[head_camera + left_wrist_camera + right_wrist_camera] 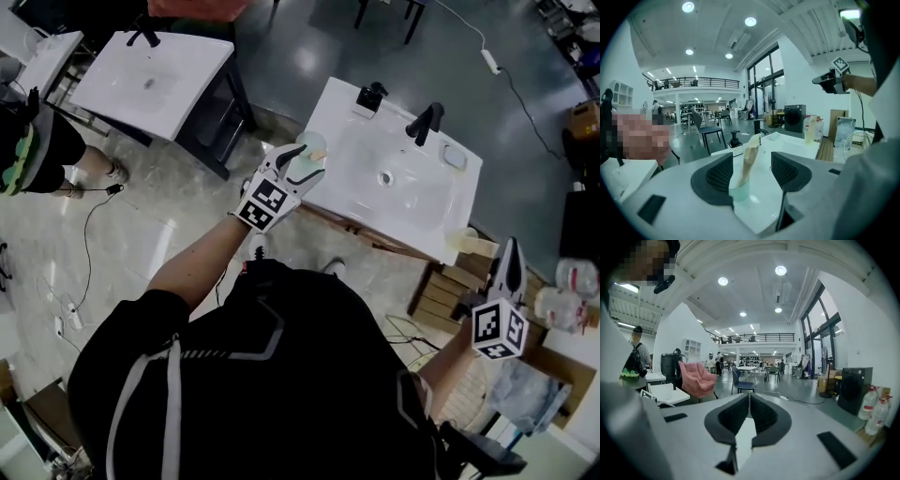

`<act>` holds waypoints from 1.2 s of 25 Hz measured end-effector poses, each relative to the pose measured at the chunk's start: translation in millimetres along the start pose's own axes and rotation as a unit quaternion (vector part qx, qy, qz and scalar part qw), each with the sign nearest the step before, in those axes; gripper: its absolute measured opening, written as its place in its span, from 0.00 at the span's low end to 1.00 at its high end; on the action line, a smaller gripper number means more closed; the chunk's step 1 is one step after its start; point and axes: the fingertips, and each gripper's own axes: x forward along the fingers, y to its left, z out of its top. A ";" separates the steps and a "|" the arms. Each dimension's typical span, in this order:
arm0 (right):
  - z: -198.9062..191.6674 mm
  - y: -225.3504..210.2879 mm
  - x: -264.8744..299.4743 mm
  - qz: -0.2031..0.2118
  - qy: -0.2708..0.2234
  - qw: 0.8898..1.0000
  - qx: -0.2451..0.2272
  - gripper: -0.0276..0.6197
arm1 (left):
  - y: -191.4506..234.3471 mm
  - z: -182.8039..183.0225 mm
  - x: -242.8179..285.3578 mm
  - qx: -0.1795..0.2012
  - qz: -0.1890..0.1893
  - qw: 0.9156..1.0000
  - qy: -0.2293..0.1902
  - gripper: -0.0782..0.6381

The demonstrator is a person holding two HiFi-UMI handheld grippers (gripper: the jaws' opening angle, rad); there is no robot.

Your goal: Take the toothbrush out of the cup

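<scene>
One white washbasin bore a pale green cup near its left rim; the left gripper held its jaws wide apart with that cup between them, ungripped; the right gripper, well apart, was closed and empty; the toothbrush leaned inside the cup.

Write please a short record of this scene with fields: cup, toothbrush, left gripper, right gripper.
cup: cup, pale green, upright on a corner of the white sink
toothbrush: toothbrush stands in the cup, leaning, top above the rim
left gripper: left gripper open, one jaw on either side of the cup, not pressing
right gripper: right gripper shut, empty, away from the sink
</scene>
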 end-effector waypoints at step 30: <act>-36.5 -24.5 -80.4 -0.099 0.038 0.994 0.016 0.07 | 19.7 -26.9 51.0 -0.012 0.015 1.000 -0.003 0.19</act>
